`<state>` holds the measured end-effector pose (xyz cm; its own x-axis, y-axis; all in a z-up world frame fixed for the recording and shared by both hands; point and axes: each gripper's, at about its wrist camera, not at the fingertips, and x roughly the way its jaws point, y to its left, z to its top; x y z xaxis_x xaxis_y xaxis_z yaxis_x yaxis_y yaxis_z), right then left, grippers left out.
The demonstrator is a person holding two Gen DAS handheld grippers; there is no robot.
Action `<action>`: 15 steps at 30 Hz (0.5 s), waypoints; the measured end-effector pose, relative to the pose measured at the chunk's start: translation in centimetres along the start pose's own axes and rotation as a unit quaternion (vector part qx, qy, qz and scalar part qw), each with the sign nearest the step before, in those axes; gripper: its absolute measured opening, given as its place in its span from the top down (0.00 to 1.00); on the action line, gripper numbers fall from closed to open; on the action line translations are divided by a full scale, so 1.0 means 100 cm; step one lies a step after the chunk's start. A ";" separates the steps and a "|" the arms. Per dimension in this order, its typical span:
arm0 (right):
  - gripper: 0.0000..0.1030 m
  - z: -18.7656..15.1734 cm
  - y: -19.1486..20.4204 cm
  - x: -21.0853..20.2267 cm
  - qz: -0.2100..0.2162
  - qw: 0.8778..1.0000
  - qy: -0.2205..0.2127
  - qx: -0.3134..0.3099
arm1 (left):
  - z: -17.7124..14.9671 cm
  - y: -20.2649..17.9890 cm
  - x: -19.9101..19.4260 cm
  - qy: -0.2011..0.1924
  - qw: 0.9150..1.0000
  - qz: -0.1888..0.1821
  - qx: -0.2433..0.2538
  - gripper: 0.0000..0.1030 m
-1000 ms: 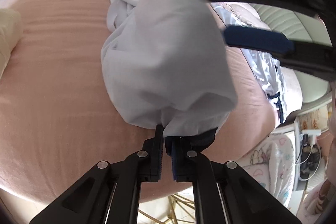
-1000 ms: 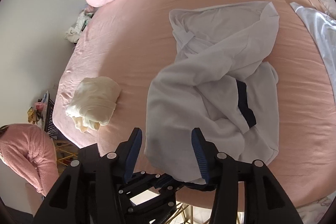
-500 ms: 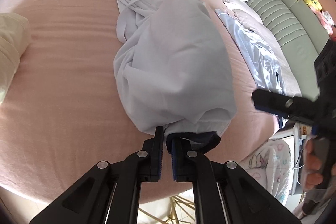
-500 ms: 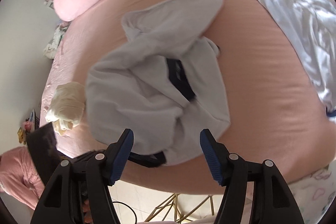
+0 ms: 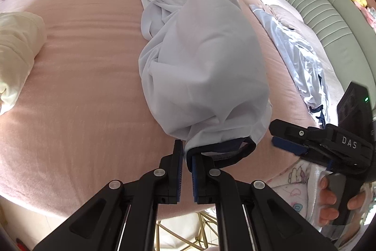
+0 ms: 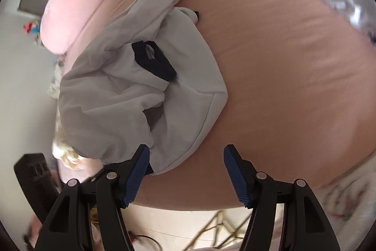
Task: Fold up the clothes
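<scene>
Left gripper (image 5: 186,157) pinching navy-trimmed hem of white garment (image 5: 202,62), frame centre, on pink bed (image 5: 82,62); right gripper (image 5: 289,140) lower right.

My left gripper (image 5: 185,157) stays pinched tight; my right gripper (image 6: 186,154) hangs wide apart, fingers (image 5: 329,201) wrapping its handle.

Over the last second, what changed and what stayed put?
The right gripper swung from above the white garment down to its near right edge, jaws opening wider, nothing between them. The left gripper stayed shut on the garment's dark hem; the cream bundle didn't move.
</scene>
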<state>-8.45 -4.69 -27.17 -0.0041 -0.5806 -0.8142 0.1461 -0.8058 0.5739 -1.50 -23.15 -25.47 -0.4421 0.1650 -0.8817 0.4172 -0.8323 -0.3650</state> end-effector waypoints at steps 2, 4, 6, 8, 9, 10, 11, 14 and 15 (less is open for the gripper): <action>0.37 -0.003 -0.010 0.006 0.029 0.999 -0.002 0.027 | 0.000 -0.004 -0.002 0.011 1.000 -0.008 0.004 0.95; 0.37 -0.005 -0.015 0.009 0.053 0.998 -0.012 0.040 | 0.002 -0.009 -0.005 0.025 1.000 -0.014 0.005 0.94; 0.37 -0.005 -0.019 0.010 0.077 0.995 -0.022 0.050 | 0.006 -0.014 -0.009 0.043 0.999 -0.014 0.003 0.94; 0.42 -0.004 -0.021 0.012 0.089 0.994 -0.025 0.059 | 0.009 -0.019 -0.013 0.060 0.998 -0.014 0.001 0.92; 0.46 -0.004 -0.023 0.013 0.092 0.993 -0.027 0.062 | 0.009 -0.022 -0.015 0.063 0.998 -0.010 0.000 0.91; 0.47 -0.004 -0.024 0.014 0.096 0.993 -0.029 0.066 | 0.013 -0.027 -0.017 0.061 0.998 -0.007 0.003 0.91; 0.50 -0.004 -0.025 0.015 0.103 0.992 -0.030 0.070 | 0.015 -0.031 -0.019 0.059 0.998 -0.007 0.005 0.89; 0.59 -0.004 -0.029 0.018 0.114 0.990 -0.032 0.079 | 0.013 -0.032 -0.027 0.062 0.998 -0.013 0.009 0.67; 0.62 -0.005 -0.030 0.019 0.117 0.989 -0.032 0.082 | 0.014 -0.034 -0.028 0.062 0.998 -0.016 0.009 0.58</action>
<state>-8.45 -3.31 -30.49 -0.0520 -0.7560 -0.6525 -0.0125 -0.6529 0.7574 -2.83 -21.48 -21.37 -0.3535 0.2554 -0.8999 0.3896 -0.8344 -0.3898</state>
